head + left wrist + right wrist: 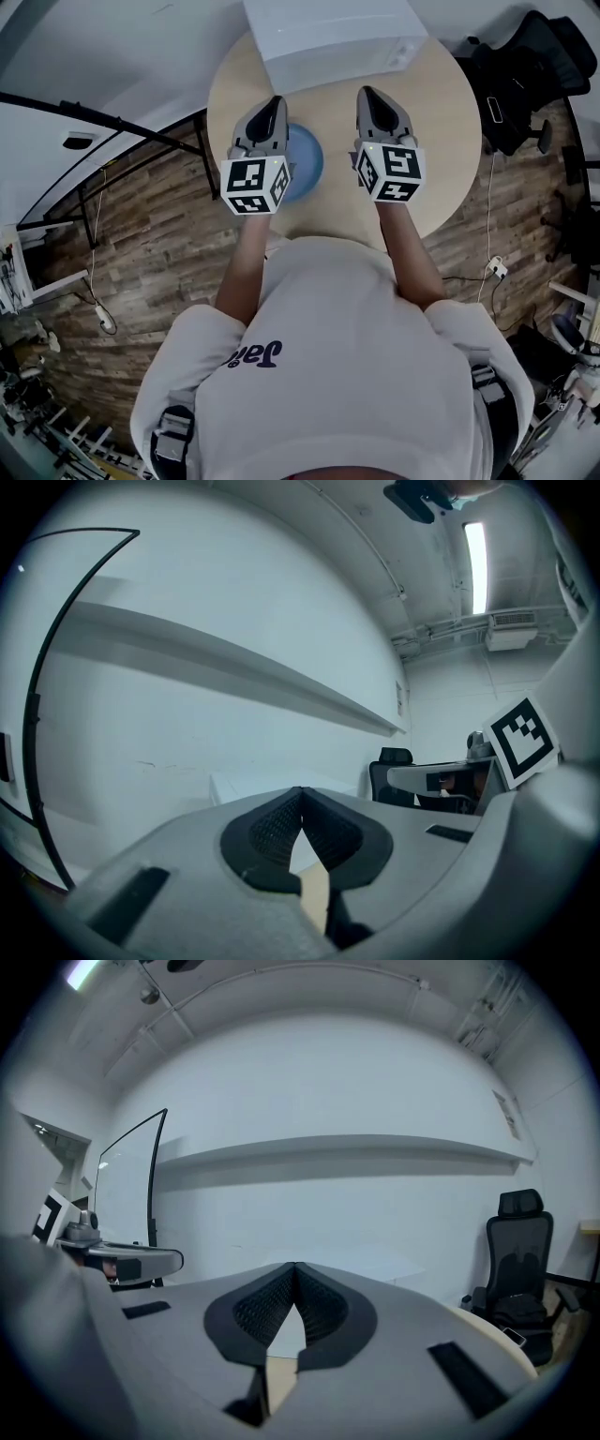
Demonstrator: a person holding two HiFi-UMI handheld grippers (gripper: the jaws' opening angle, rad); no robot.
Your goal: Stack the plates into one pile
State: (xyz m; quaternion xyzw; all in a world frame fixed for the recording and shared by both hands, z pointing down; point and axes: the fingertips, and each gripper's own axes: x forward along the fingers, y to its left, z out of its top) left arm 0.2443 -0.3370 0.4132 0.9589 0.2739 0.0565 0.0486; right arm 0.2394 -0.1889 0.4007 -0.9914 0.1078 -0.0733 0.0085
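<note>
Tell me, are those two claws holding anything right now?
Nothing. The left gripper and right gripper are both shut and empty; the blue plate lies on the table.

Your open room is the bare table [445, 122] at centre right of the head view, out to its right rim. A white box [328, 37] blocks the table's top edge. A blue plate [309, 161] takes up the patch left of centre. A chair [525, 75] stands just off the upper right rim, and a black rail [112, 127] crosses at upper left.
</note>
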